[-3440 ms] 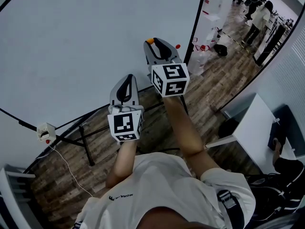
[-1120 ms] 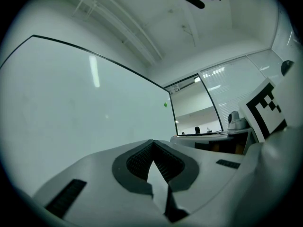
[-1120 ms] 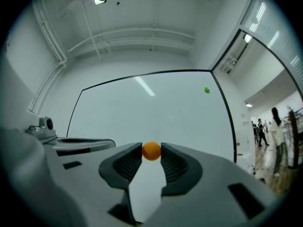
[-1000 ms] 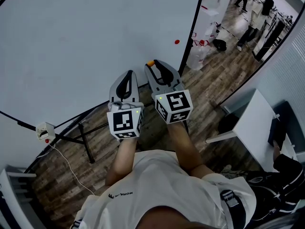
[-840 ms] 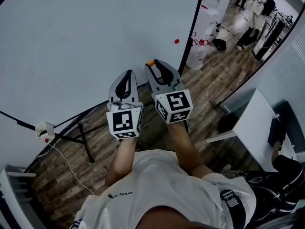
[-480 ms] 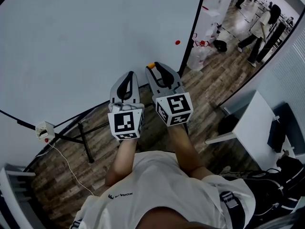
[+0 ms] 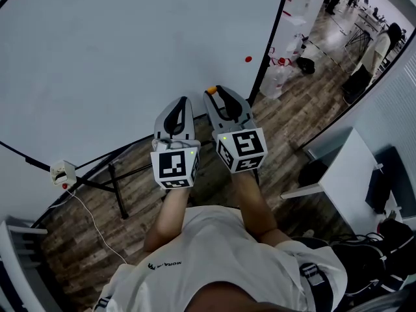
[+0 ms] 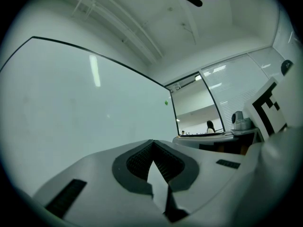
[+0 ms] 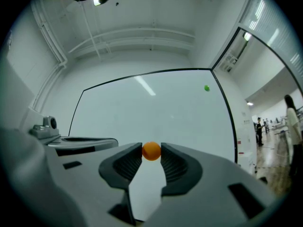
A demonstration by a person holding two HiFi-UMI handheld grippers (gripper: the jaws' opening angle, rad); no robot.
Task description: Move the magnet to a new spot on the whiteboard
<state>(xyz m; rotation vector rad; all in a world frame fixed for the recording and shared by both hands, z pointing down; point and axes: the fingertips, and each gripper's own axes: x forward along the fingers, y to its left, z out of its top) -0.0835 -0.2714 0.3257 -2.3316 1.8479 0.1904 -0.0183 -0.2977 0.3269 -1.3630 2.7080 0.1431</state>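
Note:
A small orange round magnet [image 9: 151, 151] sits between the tips of my right gripper [image 9: 151, 153], which is shut on it; in the head view the orange magnet [image 7: 211, 91] shows at the tip of the right gripper [image 7: 215, 93]. The gripper is held short of the whiteboard [image 7: 130, 51], not touching it. Another small magnet [image 7: 248, 59] sticks on the board near its right edge, above and right of the right gripper; that magnet [image 9: 207, 87] shows again in the right gripper view. My left gripper [image 7: 183, 103] hangs beside the right one, and in its own view the left gripper [image 8: 153, 143] is shut with nothing in it.
The whiteboard's black frame edge [image 7: 273, 38] runs down at the right. Its stand legs [image 7: 114, 187] cross the wooden floor below. A white box with a cable [image 7: 63, 172] lies at the left. A white table [image 7: 351, 168] stands at the right; people [image 7: 382, 44] are far off.
The right gripper, earlier up at the board's right edge, has drawn back and down with the orange magnet in it. In the last second both grippers barely shifted.

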